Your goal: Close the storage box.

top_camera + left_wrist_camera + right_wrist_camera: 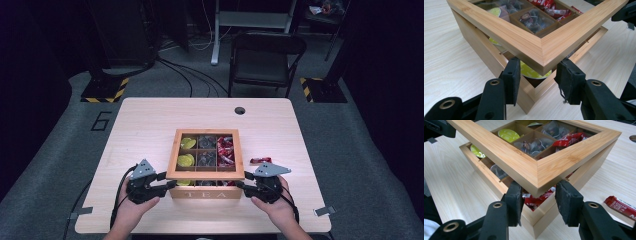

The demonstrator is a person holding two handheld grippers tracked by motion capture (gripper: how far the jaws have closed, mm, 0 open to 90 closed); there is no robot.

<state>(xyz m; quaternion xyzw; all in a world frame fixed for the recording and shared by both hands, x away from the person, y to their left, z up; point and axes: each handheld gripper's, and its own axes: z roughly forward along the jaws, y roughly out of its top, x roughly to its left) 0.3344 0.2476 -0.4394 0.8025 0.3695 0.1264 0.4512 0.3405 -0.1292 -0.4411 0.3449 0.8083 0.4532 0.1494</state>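
At the lower centre of the high view, the tea box (206, 192) is sitting on the table (145, 120). The left gripper (167, 183) and right gripper (241, 184) are each clenching a front corner of its raised lid (206, 175).

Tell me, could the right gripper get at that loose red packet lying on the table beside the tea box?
Probably not right now. The right gripper is clamped on a front corner of the box's lid, holding it raised. The red packet lies in the open close beside it, with nothing between, so it could reach once it lets go.
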